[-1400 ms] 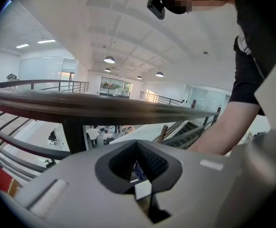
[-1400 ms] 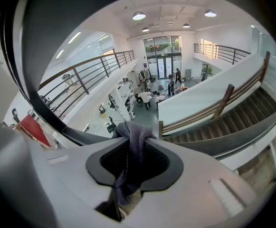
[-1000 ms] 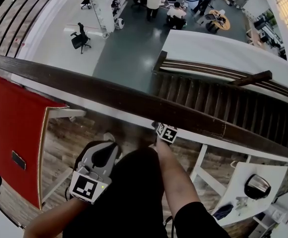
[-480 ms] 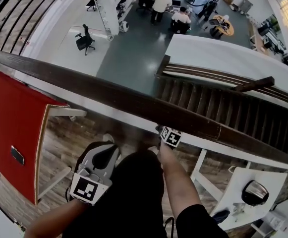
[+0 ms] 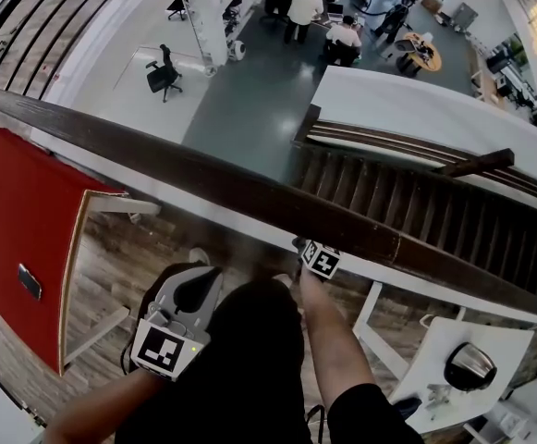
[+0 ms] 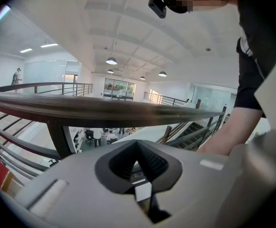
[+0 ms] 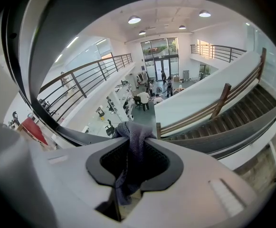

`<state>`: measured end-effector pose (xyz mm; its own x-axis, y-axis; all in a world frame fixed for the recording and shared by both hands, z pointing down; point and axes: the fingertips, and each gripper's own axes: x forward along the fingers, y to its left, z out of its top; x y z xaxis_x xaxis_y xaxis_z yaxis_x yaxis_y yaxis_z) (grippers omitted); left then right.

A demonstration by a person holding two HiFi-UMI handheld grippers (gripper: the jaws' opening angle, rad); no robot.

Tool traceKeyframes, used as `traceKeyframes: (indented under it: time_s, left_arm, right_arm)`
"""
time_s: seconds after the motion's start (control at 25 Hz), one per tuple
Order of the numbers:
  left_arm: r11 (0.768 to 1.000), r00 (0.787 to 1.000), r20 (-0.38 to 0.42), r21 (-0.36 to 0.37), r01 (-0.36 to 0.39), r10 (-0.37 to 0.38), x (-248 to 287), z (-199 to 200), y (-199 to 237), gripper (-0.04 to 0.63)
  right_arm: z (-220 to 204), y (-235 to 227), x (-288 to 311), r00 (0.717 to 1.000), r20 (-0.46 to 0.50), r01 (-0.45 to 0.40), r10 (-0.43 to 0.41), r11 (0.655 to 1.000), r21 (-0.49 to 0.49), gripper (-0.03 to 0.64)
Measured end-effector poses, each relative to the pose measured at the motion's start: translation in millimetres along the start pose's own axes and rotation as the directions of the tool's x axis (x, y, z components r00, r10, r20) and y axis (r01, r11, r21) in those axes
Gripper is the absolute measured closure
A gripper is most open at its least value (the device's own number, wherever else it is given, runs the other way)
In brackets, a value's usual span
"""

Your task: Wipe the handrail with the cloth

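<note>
You have no legible words, numbers or brand names in any view. The only printed signs are black-and-white square markers on the cube point(image 5: 166, 350) of your left gripper point(image 6: 137, 144) and the cube point(image 5: 321, 259) of your right gripper point(image 7: 137, 139); they show patterns, not letters.

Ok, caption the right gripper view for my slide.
Right gripper shut on a grey cloth, close to the dark handrail.

Head view's left and right edges cut off the handrail point(image 5: 203, 176).
</note>
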<state>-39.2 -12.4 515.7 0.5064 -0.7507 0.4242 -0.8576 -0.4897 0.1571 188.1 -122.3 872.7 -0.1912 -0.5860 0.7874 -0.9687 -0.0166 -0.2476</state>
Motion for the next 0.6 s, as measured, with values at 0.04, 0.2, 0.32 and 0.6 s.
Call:
traceKeyframes:
  time_s: [0.04,0.2,0.32,0.6]
  left_arm:
    - [1.000,1.000,0.002,-0.003,-0.002,0.002,1.6,0.9,-2.2,0.597]
    - [1.000,1.000,0.008,-0.015,-0.004,0.004,10.6,5.1,-11.1,0.597]
    - [1.000,1.000,0.021,-0.023,-0.003,0.004,17.4,10.7,-17.6,0.597]
    - [1.000,1.000,0.026,-0.014,-0.012,0.013,24.5,14.2,-26.3,0.597]
  right_arm:
    - [-0.2,-2.1,-0.5,1.000,-0.002,-0.002,0.002,1.000,0.000,0.541]
    - [0.0,-15.8,-3.2,1.000,-0.014,0.004,-0.004,1.000,0.006,0.541]
    - [2.4,-28.9,-7.1,1.000,-0.019,0.010,-0.009,1.000,0.015,0.541]
    - [-0.3,-50.8,-11.2,1.000,-0.025,0.009,-0.009,1.000,0.019,0.541]
